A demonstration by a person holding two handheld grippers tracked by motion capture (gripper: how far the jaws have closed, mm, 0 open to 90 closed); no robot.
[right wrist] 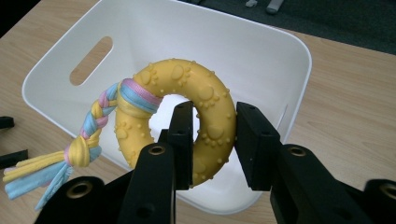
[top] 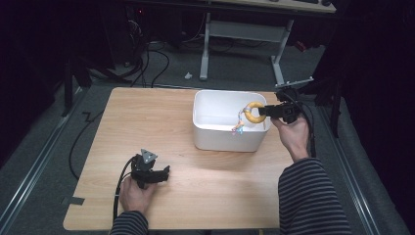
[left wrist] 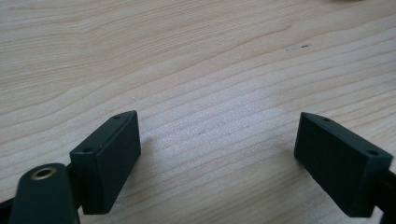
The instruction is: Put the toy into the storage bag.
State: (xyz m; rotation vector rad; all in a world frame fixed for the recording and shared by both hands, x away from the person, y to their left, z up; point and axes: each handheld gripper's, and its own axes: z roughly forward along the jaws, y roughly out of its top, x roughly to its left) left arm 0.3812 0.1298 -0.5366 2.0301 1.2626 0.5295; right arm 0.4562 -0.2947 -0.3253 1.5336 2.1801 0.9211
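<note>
The right gripper point(right wrist: 212, 140) pinches a yellow rubber ring point(right wrist: 187, 100) between its jaws, one jaw through the hole and one outside, holding it over the open white tub point(right wrist: 289, 60); a braided rope tail point(right wrist: 88, 135) in pink, blue and yellow is knotted to the ring and hangs toward the tub's rim. The left gripper point(left wrist: 217, 158) rests near the front of the wooden table point(top: 147, 122), well apart from the tub, its jaws spread wide over bare wood.

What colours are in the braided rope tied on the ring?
Pink, light blue and yellow on the braided rope, tied to the yellow ring. Right gripper view shows it best.
</note>
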